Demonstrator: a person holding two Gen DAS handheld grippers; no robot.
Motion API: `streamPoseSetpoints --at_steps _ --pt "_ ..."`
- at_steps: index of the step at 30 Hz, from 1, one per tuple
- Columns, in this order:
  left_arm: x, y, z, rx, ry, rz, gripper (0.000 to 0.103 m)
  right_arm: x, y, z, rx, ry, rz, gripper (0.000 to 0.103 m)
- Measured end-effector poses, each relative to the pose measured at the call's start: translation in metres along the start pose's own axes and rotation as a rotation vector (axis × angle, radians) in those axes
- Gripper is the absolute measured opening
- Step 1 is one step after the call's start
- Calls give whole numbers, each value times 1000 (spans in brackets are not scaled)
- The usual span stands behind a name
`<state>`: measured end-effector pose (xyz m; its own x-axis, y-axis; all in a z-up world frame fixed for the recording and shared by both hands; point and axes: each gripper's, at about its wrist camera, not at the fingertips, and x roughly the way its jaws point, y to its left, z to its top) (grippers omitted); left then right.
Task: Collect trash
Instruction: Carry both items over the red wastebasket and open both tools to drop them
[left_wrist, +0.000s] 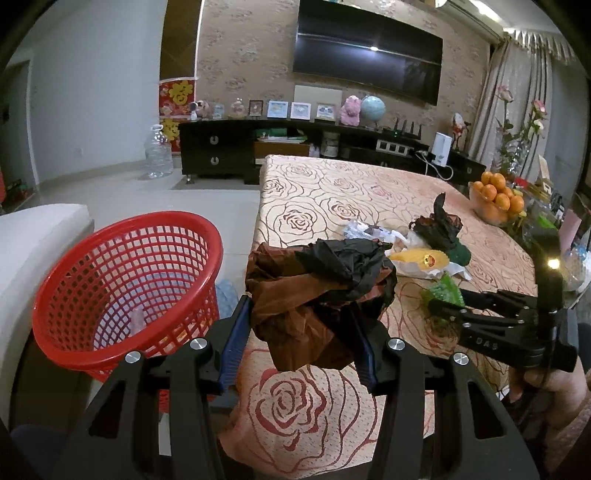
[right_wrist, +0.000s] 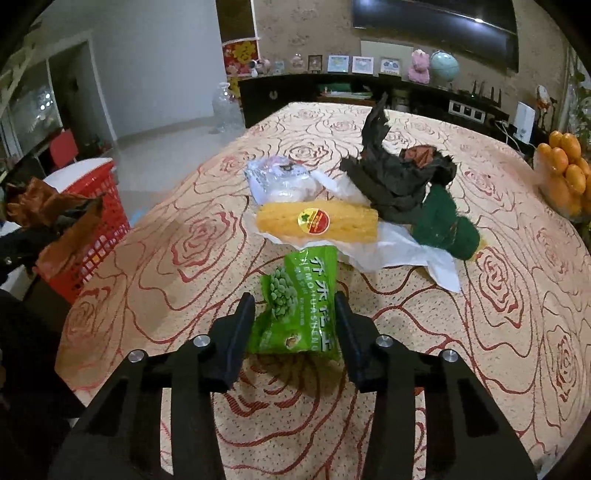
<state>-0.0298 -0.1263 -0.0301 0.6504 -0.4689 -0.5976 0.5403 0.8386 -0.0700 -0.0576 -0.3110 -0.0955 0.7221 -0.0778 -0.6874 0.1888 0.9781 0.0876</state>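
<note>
Left gripper (left_wrist: 301, 328): jaws closed partway on a crumpled brown and black plastic bag (left_wrist: 317, 288), which bulges above the blue finger pads (left_wrist: 234, 339) and hangs below them.
Bag position: held in the air over the near left edge of the table (left_wrist: 325, 417), just right of the bin.
Red bin (left_wrist: 125, 288): a mesh basket on the floor to the left of the table, beside a white sofa arm (left_wrist: 33, 240); a few items show through its mesh at the bottom.
Right gripper (right_wrist: 295, 325): jaws partly open, one finger on each side of a green snack packet (right_wrist: 299, 306); both fingers appear to touch its edges, and the packet looks lifted slightly off the cloth.
Remaining trash: a yellow corn packet (right_wrist: 317, 221) on white paper (right_wrist: 406, 251), a clear wrapper (right_wrist: 277, 177) to the far left, dark crumpled paper (right_wrist: 395, 181) and a green wad (right_wrist: 443, 229) to the right.
Far right: a bowl of oranges (right_wrist: 565, 173).
</note>
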Motion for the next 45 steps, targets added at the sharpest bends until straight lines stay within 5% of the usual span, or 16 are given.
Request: streamPoseSetpoints --at_steps 16,25,37,45 --pt "-19 4 18 14 -68 54 48 -49 -35 16 90 -142 -69 42" --pt "-41 41 41 -34 -127 135 48 -61 -36 29 107 -171 -70 42" --pt "-50 94 53 -99 -141 280 48 -61 -2 62 68 -178 9 42" --pt "-48 126 46 -177 -129 334 48 -49 59 93 -3 -170 139 42"
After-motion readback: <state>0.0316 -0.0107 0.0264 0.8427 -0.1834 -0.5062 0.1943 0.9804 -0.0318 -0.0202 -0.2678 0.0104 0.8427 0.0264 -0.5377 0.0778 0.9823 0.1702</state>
